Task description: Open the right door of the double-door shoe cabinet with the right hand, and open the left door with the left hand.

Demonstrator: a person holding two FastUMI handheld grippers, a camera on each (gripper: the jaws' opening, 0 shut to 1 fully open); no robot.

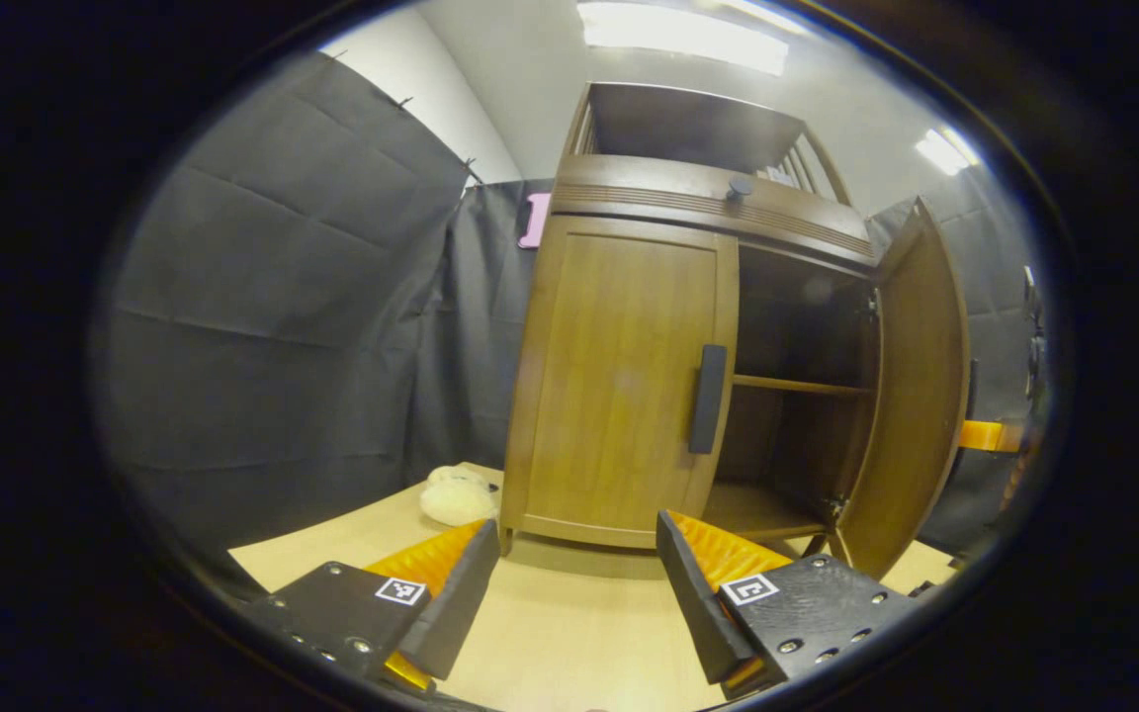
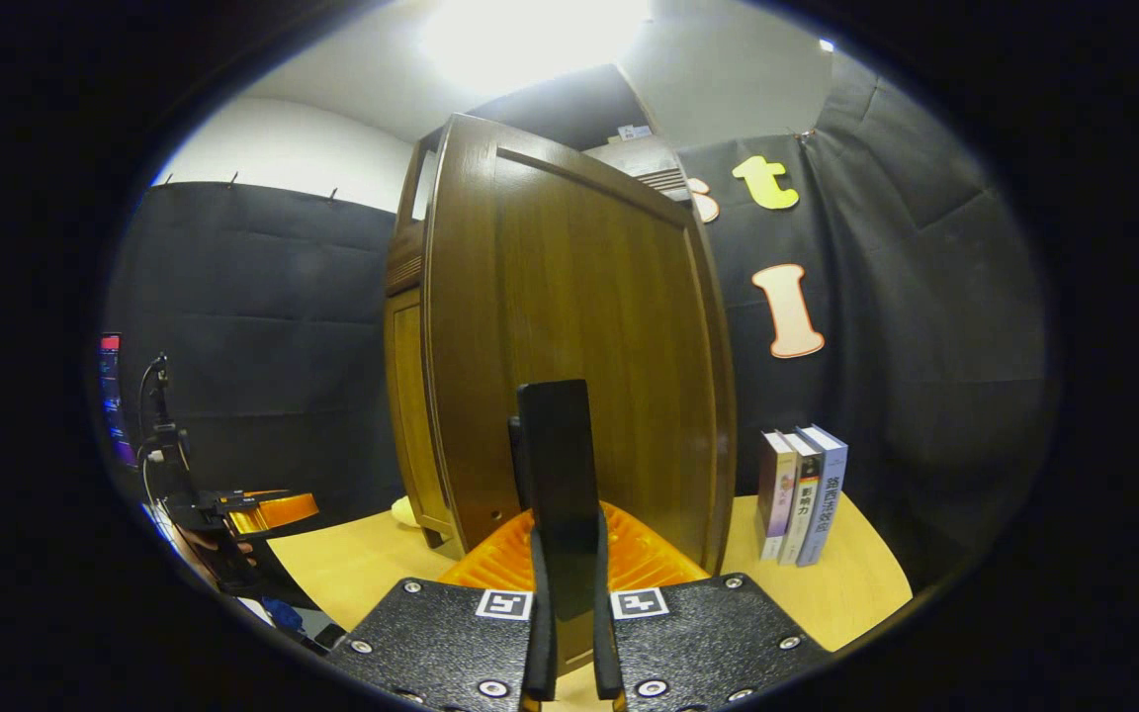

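In the left gripper view, the left gripper (image 1: pixel 574 583) hangs low over the table (image 1: pixel 569 633) with its jaws spread wide and nothing between them. It is short of the cabinet (image 1: pixel 688 326) and touches no part of it. Past the fingers (image 1: pixel 456 593), the left door (image 1: pixel 619 386) stands shut, flat in its frame. Its dark upright handle (image 1: pixel 708 399) sits at the door's right edge, up and a little right of the gripper. To the right of that, the right door (image 1: pixel 916 396) is swung wide, and the dark inside of the cabinet shows with one shelf (image 1: pixel 802 386) across it. A small round knob (image 1: pixel 740 187) sits on the band above the doors. A pale soft toy (image 1: pixel 458 496) lies on the table just left of the cabinet's near left corner. At the far right edge, beyond the open door, part of the other gripper shows.

In the right gripper view, the right gripper (image 2: pixel 569 613) has its jaws drawn narrow, both fingers pressing on the dark handle (image 2: pixel 558 465) of the right door (image 2: pixel 579 346), which rises upright between them. The door's outer face stands right behind the handle, turned well out from the cabinet. To the right, three books (image 2: pixel 802 494) stand upright on the table (image 2: pixel 856 583) near the cloth wall. Far left, the left gripper (image 2: pixel 258 509) shows small and apart.
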